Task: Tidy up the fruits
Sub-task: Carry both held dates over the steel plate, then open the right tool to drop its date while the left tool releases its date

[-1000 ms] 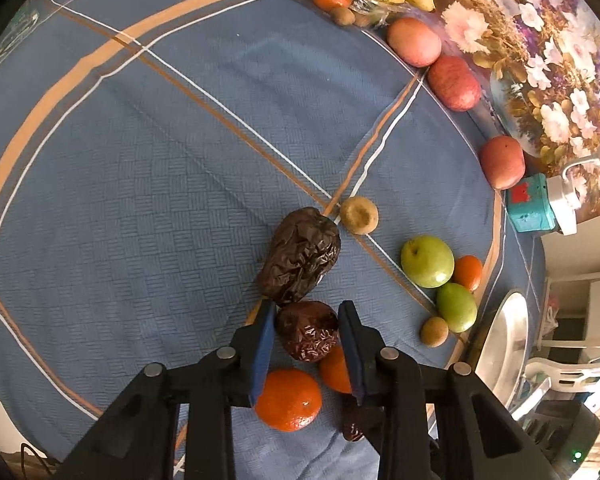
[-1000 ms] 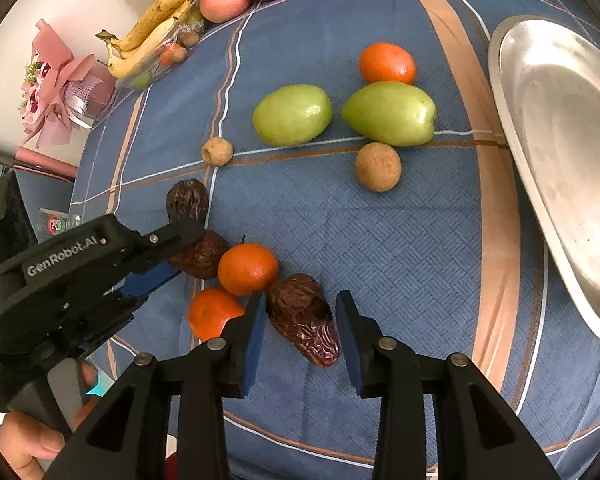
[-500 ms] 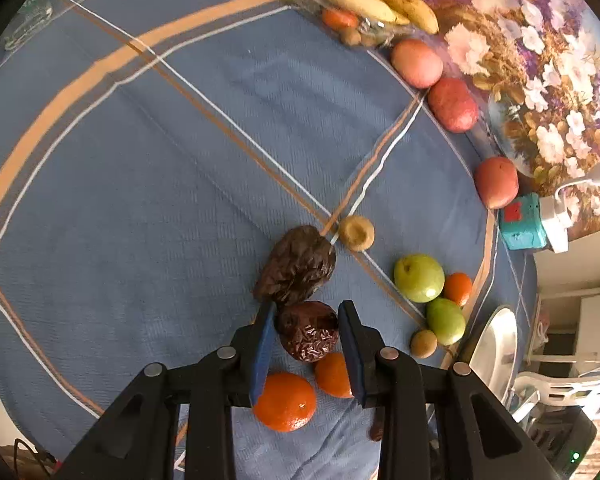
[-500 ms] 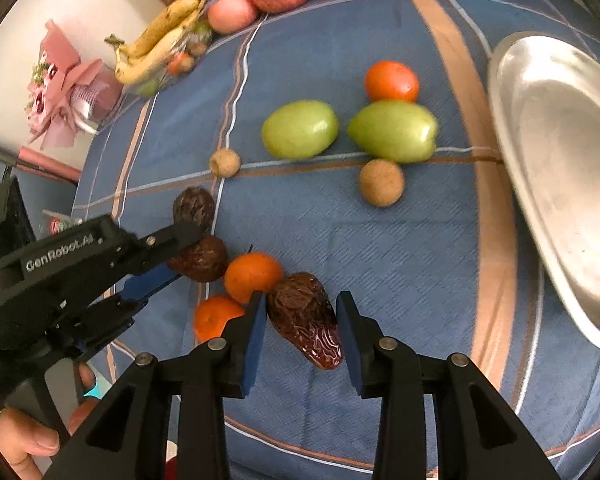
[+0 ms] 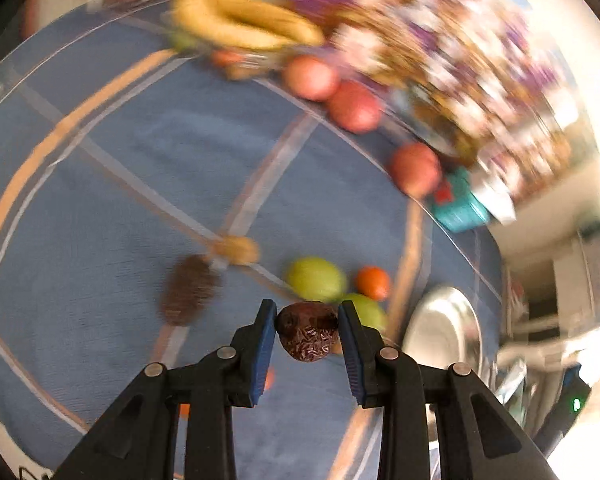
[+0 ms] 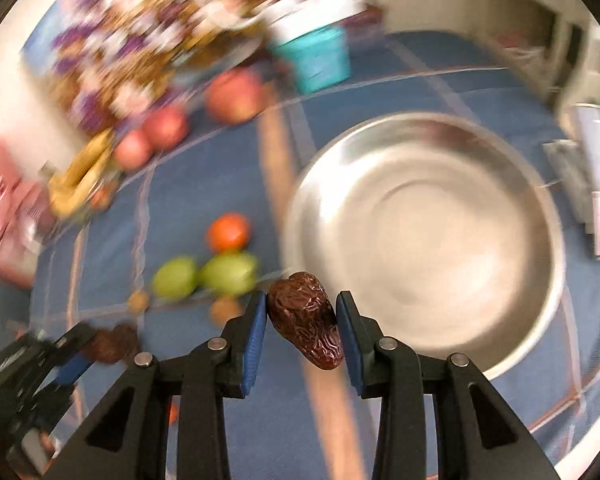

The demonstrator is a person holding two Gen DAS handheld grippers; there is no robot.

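Right wrist view: my right gripper (image 6: 302, 320) clamps a long date (image 6: 305, 317), lifted off the desk (image 6: 204, 176); long axis runs along the fingers, narrow end toward me. Bowl (image 6: 532, 184) lies just ahead-right, nearer this hand. Left gripper (image 5: 307, 334) clamps a rounder date (image 5: 308, 336), bowl (image 5: 444, 332) to its right.
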